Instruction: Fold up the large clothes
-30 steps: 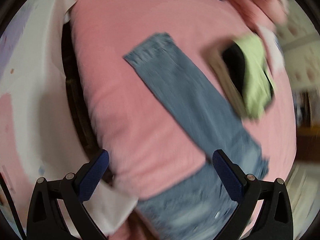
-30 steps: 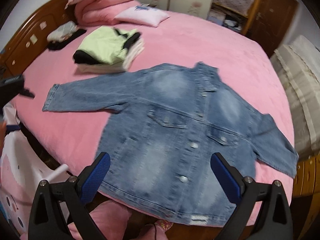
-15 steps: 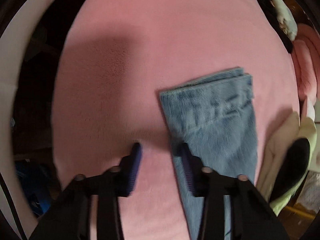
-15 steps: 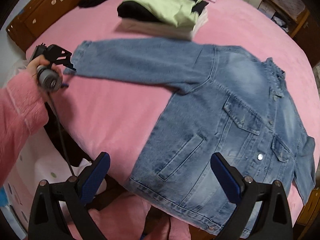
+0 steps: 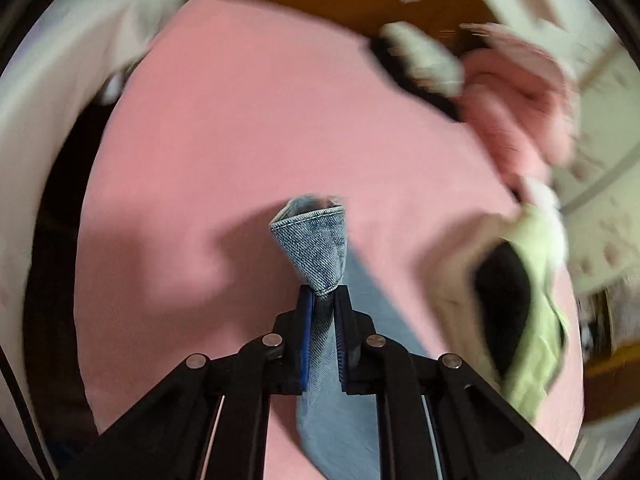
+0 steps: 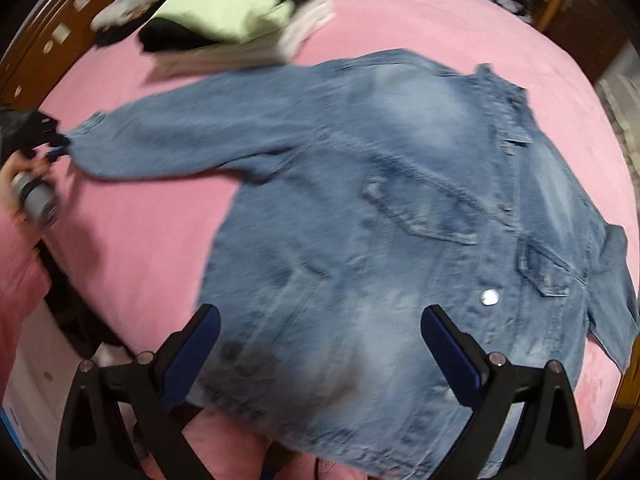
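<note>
Two grippers are at work over one denim jacket point(image 6: 360, 208) that lies front up and spread out on a bed with a pink bedspread point(image 6: 152, 240). At the far left of the right wrist view, a person's hand point(image 6: 12, 184) in a pink sleeve point(image 6: 16, 288) holds the left gripper point(image 5: 323, 304), whose jaws have just been closing and now pinch the cuff point(image 5: 316, 248) of the jacket's outstretched sleeve point(image 6: 172, 148). In the left wrist view the cuff bunches into a small cone that sticks out past the closed jaws, lifted clear of the bedspread, while the rest of the sleeve trails back beneath the gripper. From the cuff the sleeve runs rightward across the bed to the jacket's body, which fills the middle of the right wrist view. Behind the sleeve, just beside its upper edge, sits a stack of folded clothes point(image 6: 236, 20) with a light green piece on top and a black one showing under it. Further right lie the chest pockets, a metal button point(image 6: 489, 297) and the collar point(image 6: 500, 92); the other sleeve drops toward the bed's right edge. Low in that view the right gripper point(image 6: 320, 344) hangs over the jacket's lower hem with its jaws spread wide and nothing between them. Brown wooden bed framing point(image 6: 24, 64) shows at the upper left; much of both views is blurred.
</note>
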